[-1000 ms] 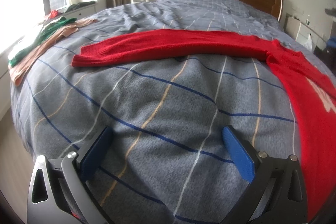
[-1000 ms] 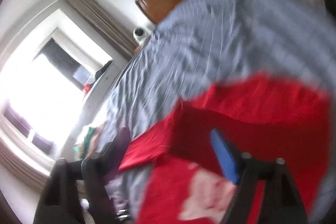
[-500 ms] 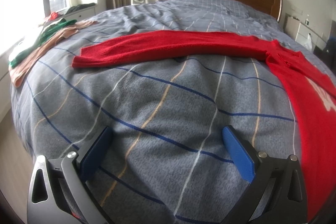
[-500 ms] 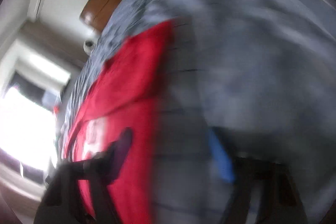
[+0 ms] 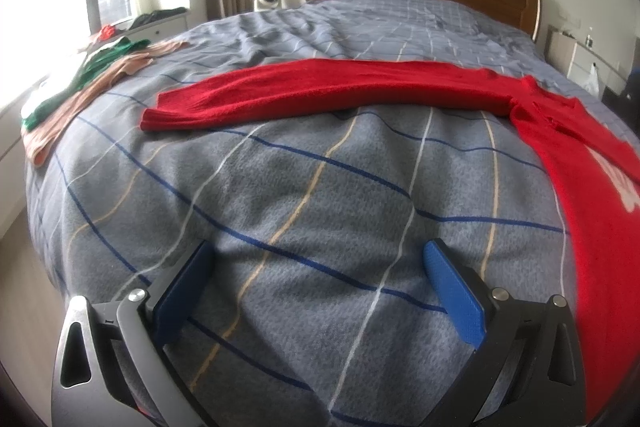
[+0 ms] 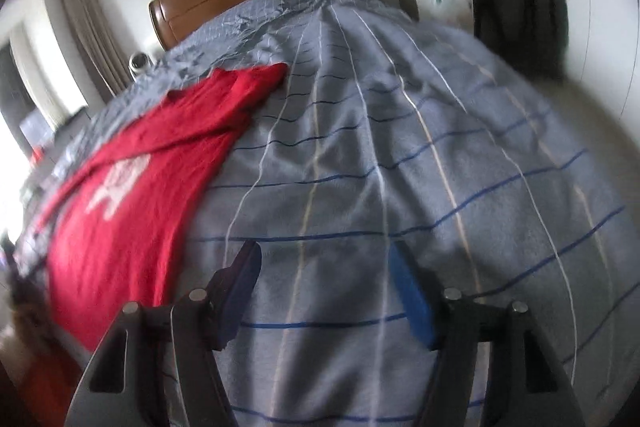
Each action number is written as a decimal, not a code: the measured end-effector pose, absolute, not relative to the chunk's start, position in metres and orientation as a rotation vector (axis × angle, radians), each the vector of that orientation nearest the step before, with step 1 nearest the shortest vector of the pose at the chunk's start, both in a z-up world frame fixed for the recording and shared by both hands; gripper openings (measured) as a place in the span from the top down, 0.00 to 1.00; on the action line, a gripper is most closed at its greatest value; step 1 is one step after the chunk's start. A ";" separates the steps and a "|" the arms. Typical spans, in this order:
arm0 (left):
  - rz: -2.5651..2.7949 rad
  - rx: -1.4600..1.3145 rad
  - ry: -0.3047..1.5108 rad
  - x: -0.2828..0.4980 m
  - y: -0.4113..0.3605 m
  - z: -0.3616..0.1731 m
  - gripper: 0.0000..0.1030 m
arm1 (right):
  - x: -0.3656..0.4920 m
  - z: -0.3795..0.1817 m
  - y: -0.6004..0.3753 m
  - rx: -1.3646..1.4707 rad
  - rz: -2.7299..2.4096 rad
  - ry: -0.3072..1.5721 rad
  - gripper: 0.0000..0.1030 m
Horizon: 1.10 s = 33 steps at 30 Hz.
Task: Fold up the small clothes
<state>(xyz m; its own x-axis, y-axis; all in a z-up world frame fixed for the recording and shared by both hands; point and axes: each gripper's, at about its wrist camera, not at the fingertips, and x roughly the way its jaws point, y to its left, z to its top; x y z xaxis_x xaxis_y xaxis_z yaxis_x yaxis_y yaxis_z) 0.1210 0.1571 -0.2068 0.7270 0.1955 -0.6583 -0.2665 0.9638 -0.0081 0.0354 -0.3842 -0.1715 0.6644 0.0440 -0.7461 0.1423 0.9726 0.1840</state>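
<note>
A red sweater lies spread on the bed's grey checked blanket, one long sleeve stretched toward the pile of green and pink clothes at the blanket's window-side edge. The left hand-held gripper hovers wide apart beside the sweater, holding nothing. The right hand-held gripper (blurred) has just been opening, nothing between its pads, the sweater beside it.

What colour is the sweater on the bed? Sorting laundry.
Red sweater with a white chest motif; clearest in left wrist view.

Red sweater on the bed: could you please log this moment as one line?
red sweater: flat, sleeve outstretched | left gripper: open, empty | right gripper: opening, empty, over blanket
</note>
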 end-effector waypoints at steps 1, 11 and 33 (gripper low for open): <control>0.255 -0.105 0.713 0.121 0.157 -0.207 0.00 | 0.038 -0.166 -0.379 0.222 -0.070 0.826 0.36; 0.252 -0.104 0.711 0.120 0.156 -0.207 0.00 | 0.080 -0.169 -0.391 0.221 -0.216 0.769 0.29; 0.145 -0.355 0.930 0.145 0.219 -0.158 0.00 | 0.076 -0.212 -0.394 0.244 -0.186 0.755 0.19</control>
